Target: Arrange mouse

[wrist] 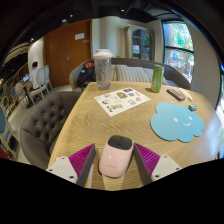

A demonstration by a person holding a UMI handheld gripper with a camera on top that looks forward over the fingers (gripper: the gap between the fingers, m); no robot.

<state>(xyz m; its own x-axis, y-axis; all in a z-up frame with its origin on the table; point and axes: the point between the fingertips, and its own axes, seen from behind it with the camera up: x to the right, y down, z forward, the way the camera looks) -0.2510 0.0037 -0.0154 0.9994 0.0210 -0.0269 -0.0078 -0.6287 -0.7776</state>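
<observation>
In the gripper view, the gripper point(116, 160) stands wide open above a wooden table point(100, 125), and the pink mouse point(116, 156) lies on the table between its fingers with a gap at either side. Beyond the mouse lies a printed sheet point(122, 99), with a blue cloud-shaped mat point(177, 121) to the mouse's right. Far beyond the mouse stand a clear jug point(103, 68) and a green bottle point(157, 77).

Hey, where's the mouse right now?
In the gripper view, the pink mouse sits on the wooden table between the fingers of the tool, near the table's front edge, with the blue cloud-shaped mat ahead to its right.
</observation>
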